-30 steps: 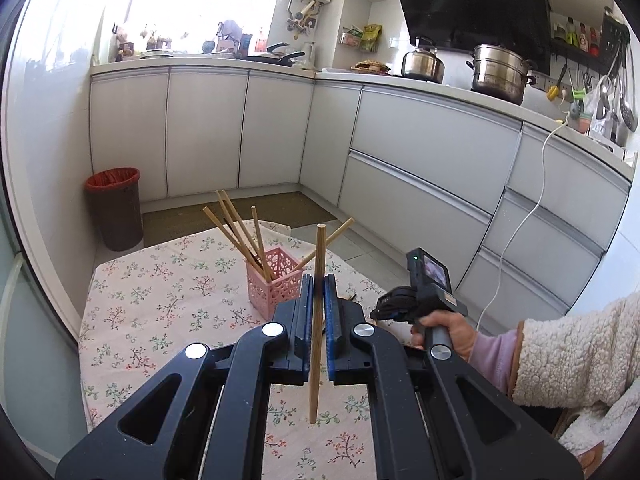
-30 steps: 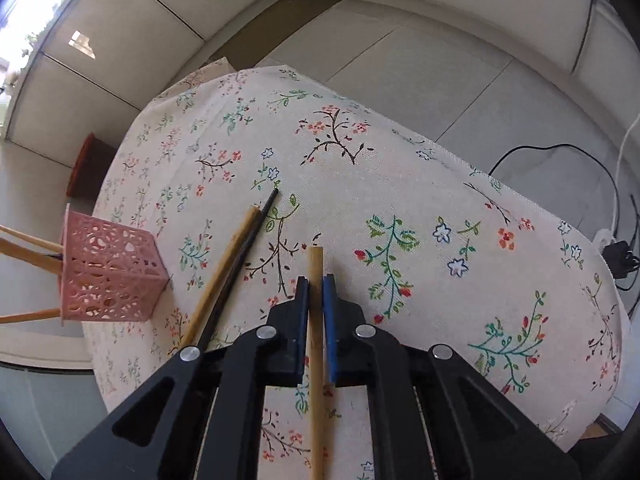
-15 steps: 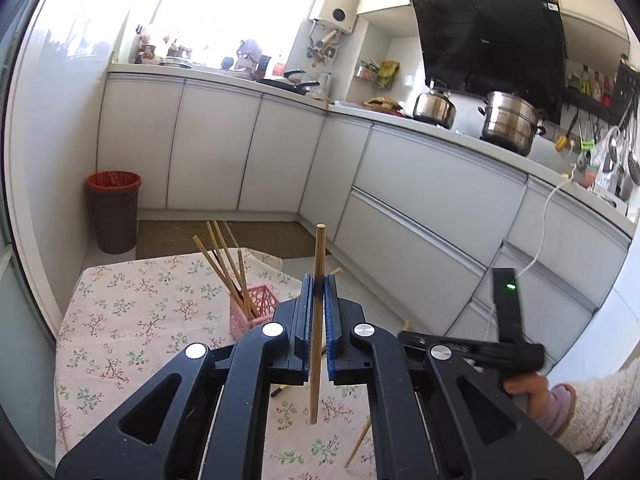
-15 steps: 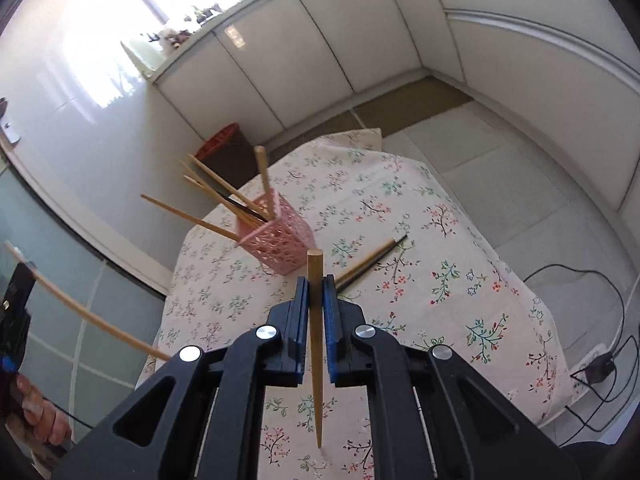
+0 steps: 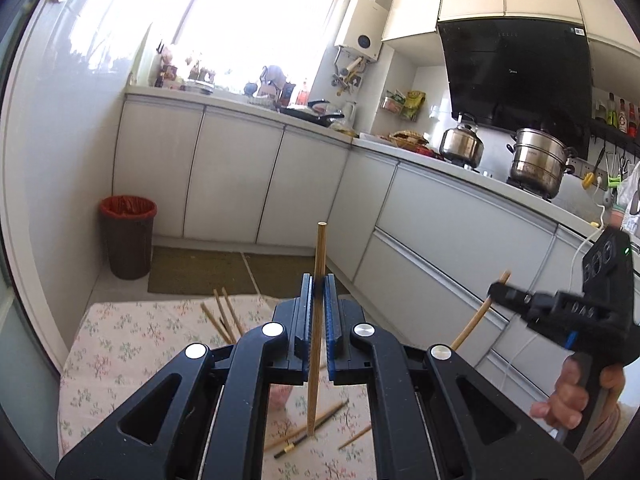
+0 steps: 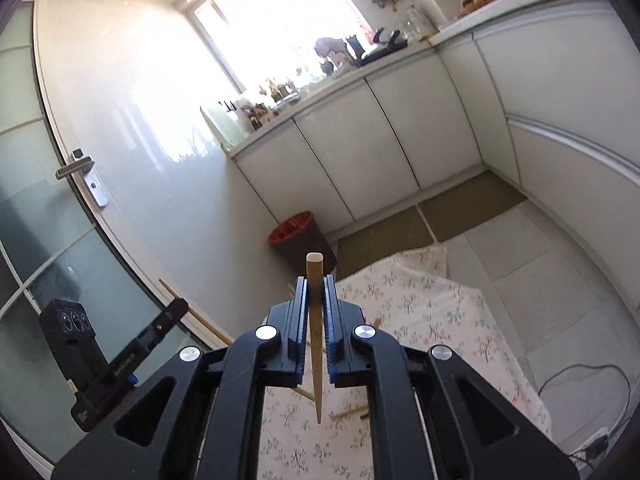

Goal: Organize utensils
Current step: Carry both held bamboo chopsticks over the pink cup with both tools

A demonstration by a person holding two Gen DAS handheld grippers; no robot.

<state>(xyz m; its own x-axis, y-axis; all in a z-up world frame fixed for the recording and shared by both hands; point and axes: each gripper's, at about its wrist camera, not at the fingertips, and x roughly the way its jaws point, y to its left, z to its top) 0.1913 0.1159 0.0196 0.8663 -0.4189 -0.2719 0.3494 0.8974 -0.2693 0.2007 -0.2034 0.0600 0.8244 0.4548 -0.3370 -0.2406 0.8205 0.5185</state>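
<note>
My left gripper [image 5: 318, 280] is shut on a wooden chopstick [image 5: 321, 248] that stands nearly upright above the floral tablecloth [image 5: 120, 344]. My right gripper [image 6: 314, 282] is shut on a second chopstick [image 6: 314, 270], thick end up and point hanging down. In the left wrist view the right gripper [image 5: 496, 291] is off to the right in a hand [image 5: 576, 392], its stick [image 5: 474, 320] slanting down. Tips of several chopsticks [image 5: 224, 314] rise from a holder hidden behind my left gripper. Loose chopsticks [image 5: 312, 428] lie on the cloth below.
A bin with a red liner [image 5: 128, 236] stands on the floor beyond the table's far edge [image 6: 420, 258]. White cabinets [image 5: 440, 232] run along the back and right. A cable [image 6: 580, 376] lies on the floor at the right. A glass door [image 6: 48, 248] is at the left.
Both grippers have risen with their chopsticks. The right one lifted its stick off the tablecloth and tilted up to face the kitchen. The pink holder has dropped behind the left gripper.
</note>
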